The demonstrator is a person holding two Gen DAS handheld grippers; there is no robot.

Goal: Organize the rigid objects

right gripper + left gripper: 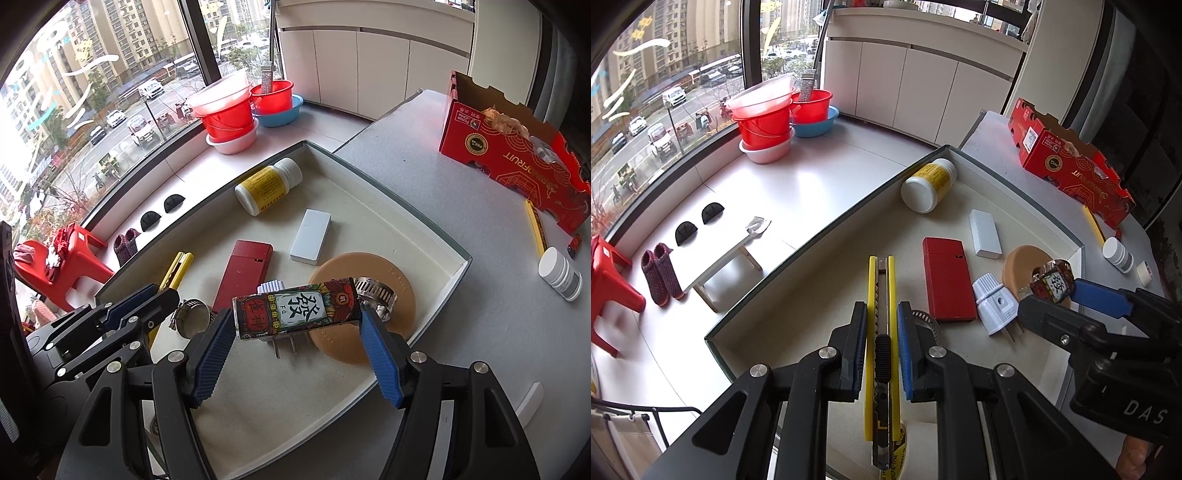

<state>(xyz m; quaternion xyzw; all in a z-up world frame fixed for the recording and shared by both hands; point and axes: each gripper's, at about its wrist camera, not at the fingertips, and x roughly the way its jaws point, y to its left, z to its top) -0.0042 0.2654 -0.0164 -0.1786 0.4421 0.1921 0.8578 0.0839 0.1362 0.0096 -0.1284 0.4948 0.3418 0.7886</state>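
My left gripper (882, 332) is shut on a yellow utility knife (882, 295), held over the near left part of the shallow white tray (997, 206). My right gripper (295, 325) is shut on a small patterned box with Chinese characters (295, 308), held end to end above the tray (258, 398). In the tray lie a white bottle with a yellow label (267, 192), a white block (310, 236), a red flat case (245, 273), a white plug (995, 302), a tan disc (391, 295) and metal hose clamps (375, 291).
A red open cardboard box (517, 162) stands on the grey counter at the back right. A yellow pencil (535, 229) and a small white jar (559, 273) lie beside the tray. Red buckets (768, 118) and a red stool (609, 280) stand on the floor by the window.
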